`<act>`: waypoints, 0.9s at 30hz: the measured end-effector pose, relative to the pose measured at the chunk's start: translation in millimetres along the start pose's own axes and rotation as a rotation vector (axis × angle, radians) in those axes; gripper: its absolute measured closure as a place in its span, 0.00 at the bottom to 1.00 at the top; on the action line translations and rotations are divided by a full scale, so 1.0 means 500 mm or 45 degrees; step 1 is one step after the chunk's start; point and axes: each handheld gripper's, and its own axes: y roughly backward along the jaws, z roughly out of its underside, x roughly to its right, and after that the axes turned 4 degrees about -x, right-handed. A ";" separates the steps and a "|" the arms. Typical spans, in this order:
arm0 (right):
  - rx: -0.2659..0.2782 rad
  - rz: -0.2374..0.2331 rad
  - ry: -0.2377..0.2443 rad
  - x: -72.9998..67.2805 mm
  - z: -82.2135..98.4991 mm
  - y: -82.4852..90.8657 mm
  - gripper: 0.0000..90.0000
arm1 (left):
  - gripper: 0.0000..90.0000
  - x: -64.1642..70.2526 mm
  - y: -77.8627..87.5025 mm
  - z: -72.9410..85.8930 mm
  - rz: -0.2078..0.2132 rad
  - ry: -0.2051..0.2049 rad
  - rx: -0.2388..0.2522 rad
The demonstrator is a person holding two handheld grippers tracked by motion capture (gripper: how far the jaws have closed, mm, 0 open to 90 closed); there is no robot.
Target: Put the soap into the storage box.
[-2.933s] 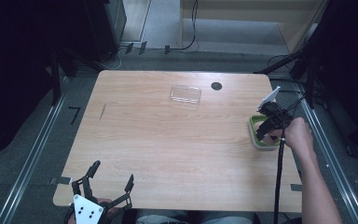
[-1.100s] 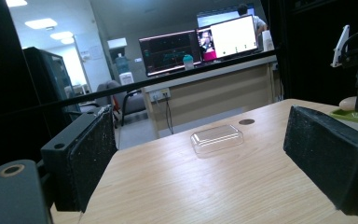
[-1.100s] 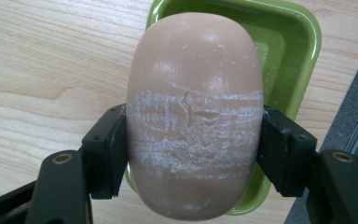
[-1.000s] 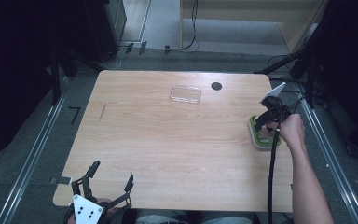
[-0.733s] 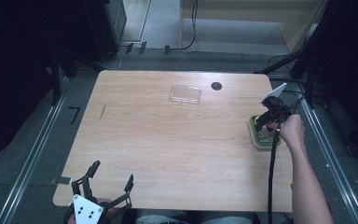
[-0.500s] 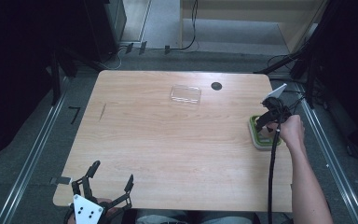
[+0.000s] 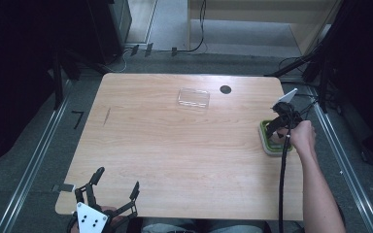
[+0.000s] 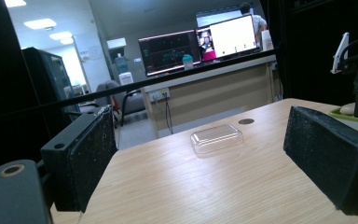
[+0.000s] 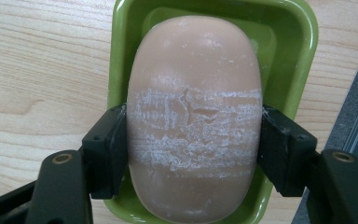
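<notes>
A pinkish-beige soap bar (image 9: 193, 116) with white scuff marks lies in a green soap dish (image 9: 303, 42) near the table's right edge. My right gripper (image 9: 193, 154) is shut on the soap bar, one black pad pressed against each long side. The high view has the right gripper (image 7: 277, 127) pointing down over the dish (image 7: 267, 141), held by a hand. My left gripper (image 7: 116, 184) rests at the table's near left edge, open with nothing between its jaws; in the left gripper view its wide gap (image 8: 200, 158) faces across the table.
A clear plastic lid (image 7: 193, 98) lies at the far middle of the wooden table (image 7: 175, 155), beside a round black hole (image 7: 225, 89). The lid (image 8: 216, 137) also lies ahead of the left gripper. Metal rails run along both sides on the floor.
Since 2.9 s ago the right hand and gripper have shifted slightly left and settled over the dish. Over the last second nothing has visibly moved. The left gripper stayed still.
</notes>
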 end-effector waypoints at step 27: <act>-0.030 0.033 -0.032 -0.010 -0.006 -0.023 0.37 | 0.11 -0.001 0.000 0.000 -0.004 0.001 0.000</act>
